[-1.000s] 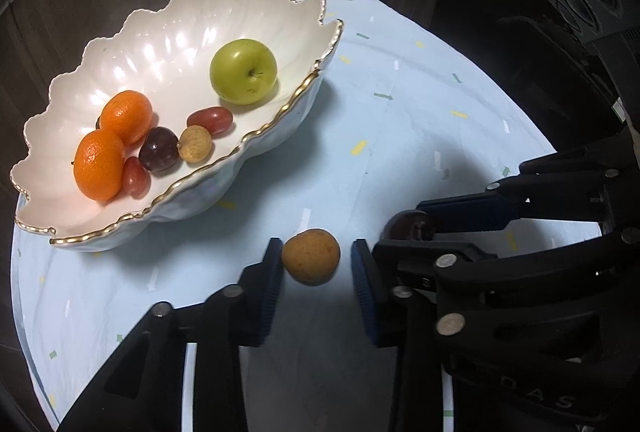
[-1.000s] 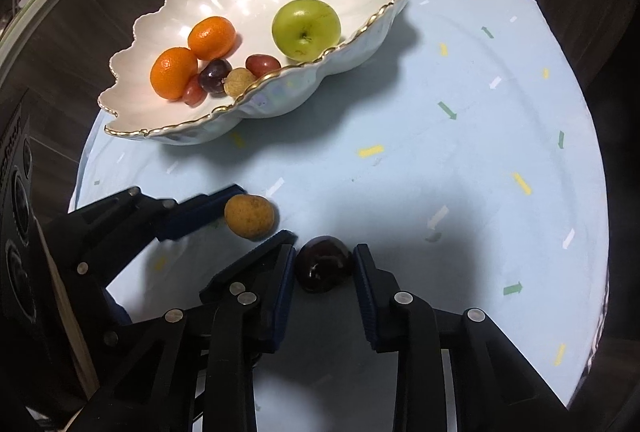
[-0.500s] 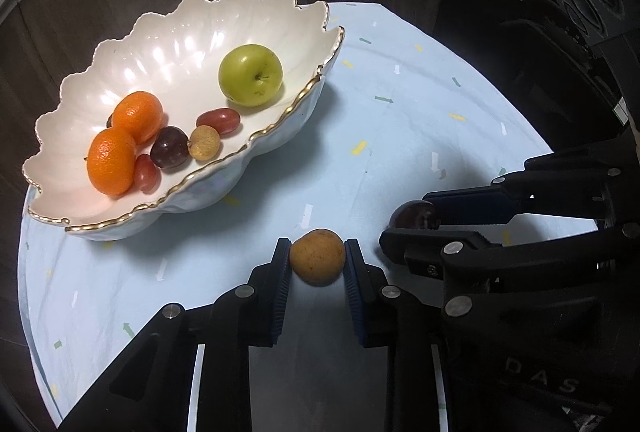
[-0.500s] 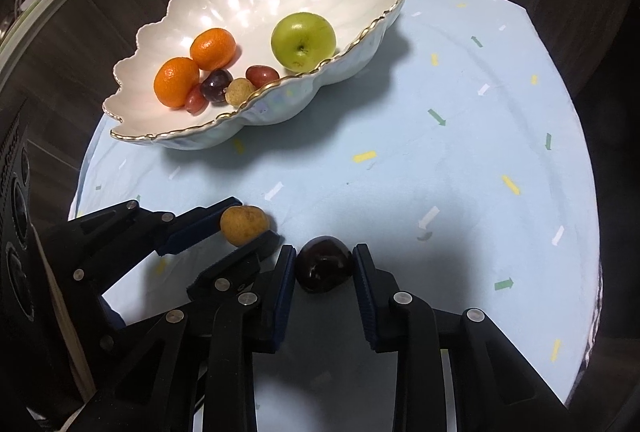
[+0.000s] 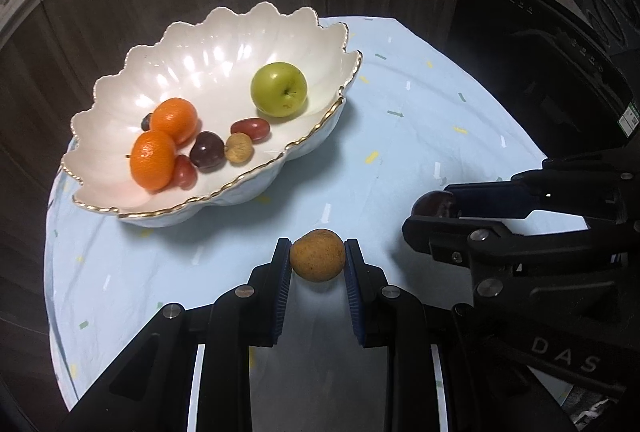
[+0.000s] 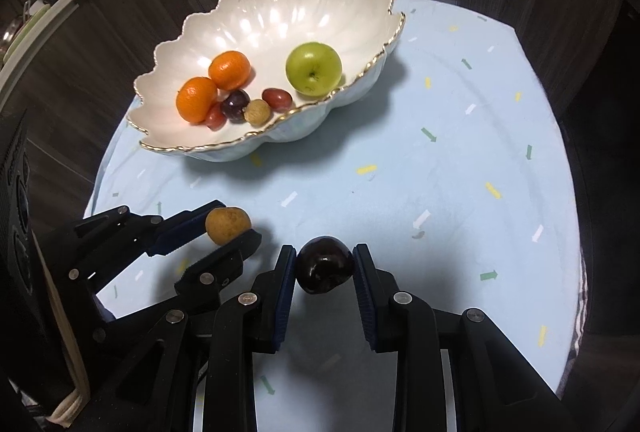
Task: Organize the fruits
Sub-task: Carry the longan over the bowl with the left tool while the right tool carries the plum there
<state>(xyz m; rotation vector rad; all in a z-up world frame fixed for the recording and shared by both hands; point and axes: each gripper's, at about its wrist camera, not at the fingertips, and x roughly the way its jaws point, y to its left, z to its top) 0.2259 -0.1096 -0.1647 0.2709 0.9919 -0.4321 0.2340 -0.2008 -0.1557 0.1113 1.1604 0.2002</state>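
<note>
Pale blue surface (image 6: 460, 159), nothing loose on it now: the left gripper (image 5: 317, 260) has its fingers clamped on a tan fruit (image 5: 317, 260), the right gripper (image 6: 325, 270) clamped on a dark plum (image 6: 324, 270). The shell bowl (image 6: 280, 11) already holds the rest, so these two look last.

- The pale raised letters "DAS" stand on the black plastic body of the right hand-held gripper (image 5: 434, 209), low at the right edge of the left wrist view; any letters beyond them are out of view.
- A small green-and-white sticker (image 5: 629, 116) on the dark cabinet front at far right carries print too small to read.
- No other writing can be read in either view.
</note>
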